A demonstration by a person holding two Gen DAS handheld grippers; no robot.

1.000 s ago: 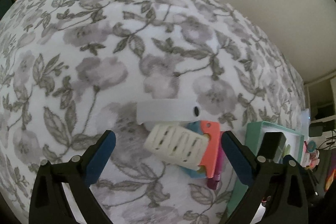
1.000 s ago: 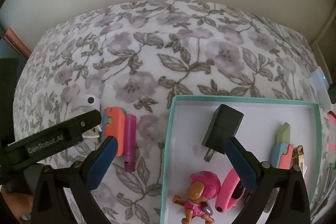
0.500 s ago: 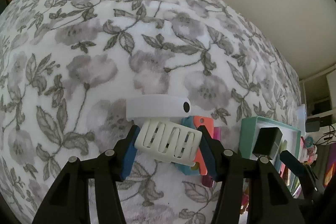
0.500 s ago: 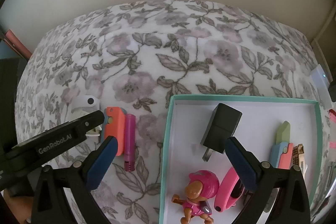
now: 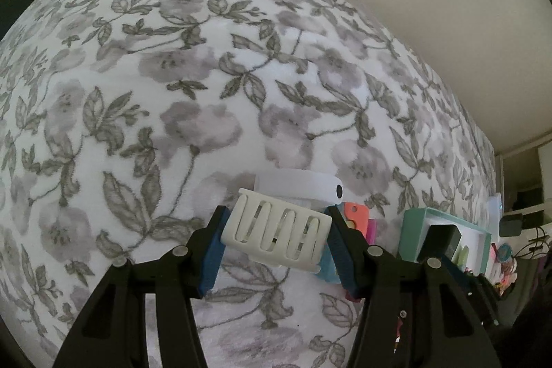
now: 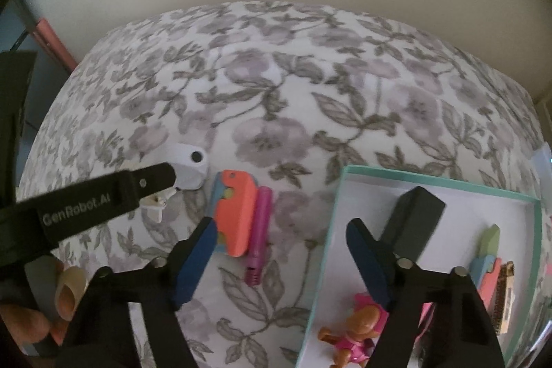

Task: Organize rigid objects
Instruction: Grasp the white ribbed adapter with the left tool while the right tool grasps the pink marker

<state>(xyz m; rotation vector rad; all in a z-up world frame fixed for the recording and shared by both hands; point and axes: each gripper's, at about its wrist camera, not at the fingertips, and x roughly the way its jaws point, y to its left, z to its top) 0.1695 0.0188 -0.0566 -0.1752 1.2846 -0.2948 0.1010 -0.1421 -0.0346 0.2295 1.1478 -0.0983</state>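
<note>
Surface: a soft cloth printed with grey flowers and leaves covers the whole work area; whether a desk lies under it cannot be told.
Left tool: its blue pads pinch a cream slotted plastic clip from both sides; the clip looks raised off the cloth.
Behind the clip: a white rounded plastic piece with a dark round hole at its right end lies just past it.
Person: fingers wrapped on the left tool's black handle show at the lower left of the right wrist view.
Loose items: an orange-and-blue flat plastic piece and a magenta tube with a ribbed end lie side by side, touching, on the cloth.
Right tool: jaws have just been closing but are spread, nothing between them; its left pad is beside the orange-and-blue piece, its right pad hangs over the tray.
Tray: shallow, teal rim, white floor, right of the loose items.
In the tray: a black boxy charger, a pale green-and-blue piece, a brown-and-pink toy figure near the front edge.
</note>
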